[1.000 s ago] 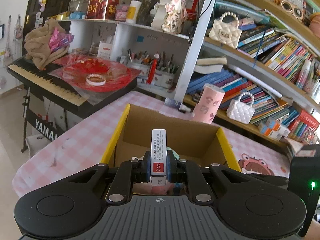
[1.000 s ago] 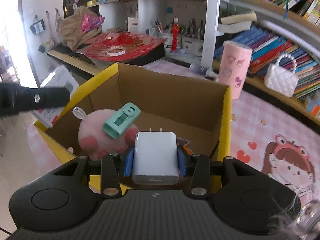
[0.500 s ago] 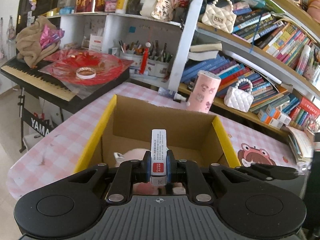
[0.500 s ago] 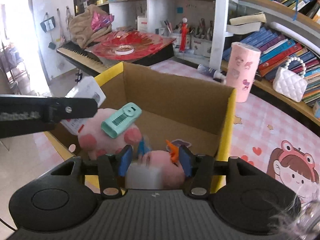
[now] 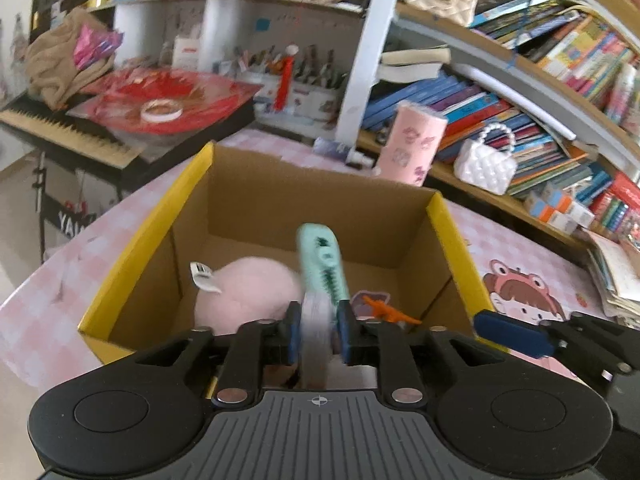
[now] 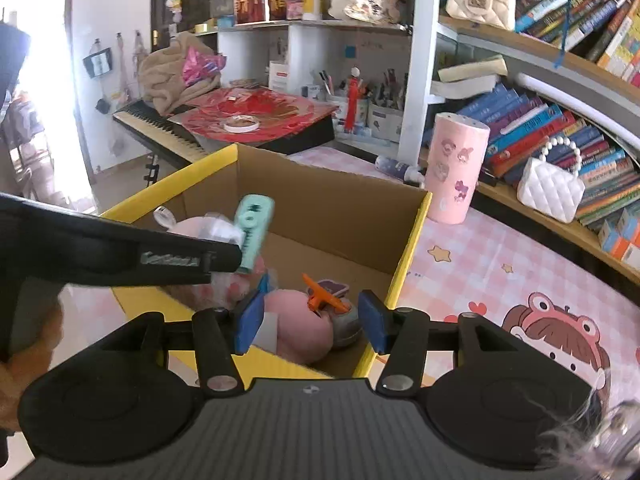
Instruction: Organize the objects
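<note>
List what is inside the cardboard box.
In the cardboard box: a pink plush toy with a mint-green clip on it, an orange toy and a purple-edged piece. The near floor is hidden by the box wall and the tools.

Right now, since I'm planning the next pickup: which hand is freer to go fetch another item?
Right. The right gripper has just been opening and has nothing between its jaws. The left gripper has just been opening too, but the white box sits between its jaws, above the cardboard box.
</note>
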Available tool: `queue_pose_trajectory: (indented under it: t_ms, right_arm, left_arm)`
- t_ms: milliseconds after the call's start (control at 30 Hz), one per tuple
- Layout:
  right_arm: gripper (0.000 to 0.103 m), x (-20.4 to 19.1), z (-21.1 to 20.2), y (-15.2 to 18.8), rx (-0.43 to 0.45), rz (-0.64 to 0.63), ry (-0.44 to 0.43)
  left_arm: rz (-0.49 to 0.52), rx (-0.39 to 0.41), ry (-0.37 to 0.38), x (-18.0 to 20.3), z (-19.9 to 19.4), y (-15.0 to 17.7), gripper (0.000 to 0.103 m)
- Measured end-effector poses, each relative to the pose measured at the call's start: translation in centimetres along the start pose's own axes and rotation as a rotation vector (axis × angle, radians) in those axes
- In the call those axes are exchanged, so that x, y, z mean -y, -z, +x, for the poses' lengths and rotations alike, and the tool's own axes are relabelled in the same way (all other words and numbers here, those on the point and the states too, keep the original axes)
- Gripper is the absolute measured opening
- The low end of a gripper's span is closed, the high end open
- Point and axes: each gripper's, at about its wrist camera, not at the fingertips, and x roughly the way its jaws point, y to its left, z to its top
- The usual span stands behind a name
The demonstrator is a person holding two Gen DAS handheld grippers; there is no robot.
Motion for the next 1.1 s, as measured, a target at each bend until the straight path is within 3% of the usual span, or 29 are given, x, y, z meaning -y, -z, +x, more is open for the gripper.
queue_pose_trajectory:
  t_ms: [100,333,667,867,1100]
  right_arm:
    - [0.051,0.0,-0.2,0.2,0.009,-0.008,-0.004]
    - [0.051,-0.6,-0.8,0.2,0.014,0.019,0.029]
    - [0.057,-3.0,-4.0,1.2,0.031,0.097,0.163]
    - [0.073,-4.9,-6.8,3.2,0.027,0.153,0.276]
    - [0.083,-6.8,-10.2,6.7,-0.025,0.235,0.398]
  left_arm:
    - [0.004,0.013,0.004,0.0,-0.4,0.1,0.039]
    - [0.005,0.071,0.033,-0.2,-3.4,1.1,0.053]
    - [0.068,0.181,0.026,-1.1,-9.2,2.5,0.079]
    - [0.108,0.146,0.013,-1.9,-10.8,4.8,0.087]
    - [0.122,0.08,0.024,-2.6,-12.2,8.3,0.096]
